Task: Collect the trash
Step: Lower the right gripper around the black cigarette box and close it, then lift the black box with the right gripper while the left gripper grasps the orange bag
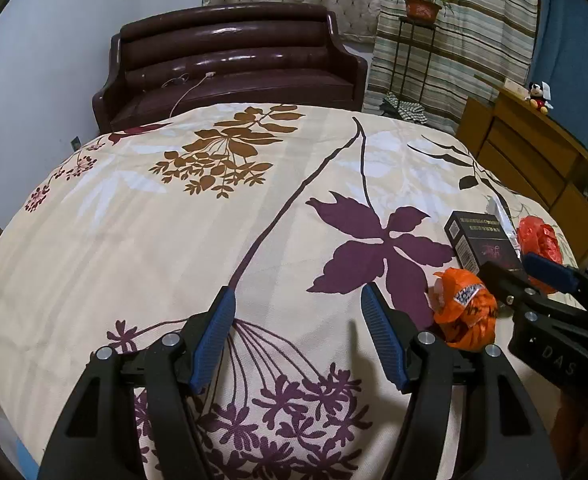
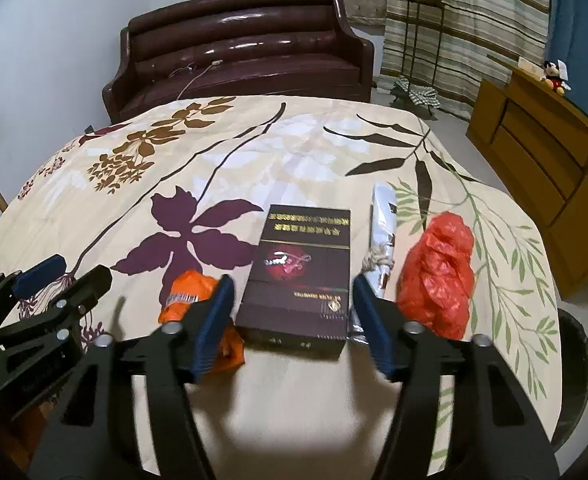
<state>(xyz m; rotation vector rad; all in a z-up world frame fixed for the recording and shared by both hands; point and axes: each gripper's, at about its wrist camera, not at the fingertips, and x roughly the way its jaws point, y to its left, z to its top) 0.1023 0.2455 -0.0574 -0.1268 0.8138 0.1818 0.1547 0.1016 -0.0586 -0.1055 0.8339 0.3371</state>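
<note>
Four pieces of trash are seen grouped near one edge of the floral tablecloth (image 2: 302, 140): a crumpled orange wrapper (image 2: 188, 292), a dark cigarette box (image 2: 300, 268), a knotted silver foil wrapper (image 2: 380, 240) and a scrunched red plastic bag (image 2: 438, 276). They are laid side by side, probably so that each can be taken singly. The right gripper (image 2: 290, 304) is held spread just above the near end of the box, one blue ribbed pad on each side, nothing pinched; the stance is judged to be an approach to the box. The left gripper (image 1: 298, 312) is likewise spread and empty, parked over bare cloth well apart from the trash, apparently kept out of the way. The box is rigid, flat and glossy, with square edges suited to a pinch across its width; the bag and the wrappers are thin, creased film that would collapse under the pads. A dark round bin rim (image 2: 574, 364) is glimpsed beyond the table edge
</note>
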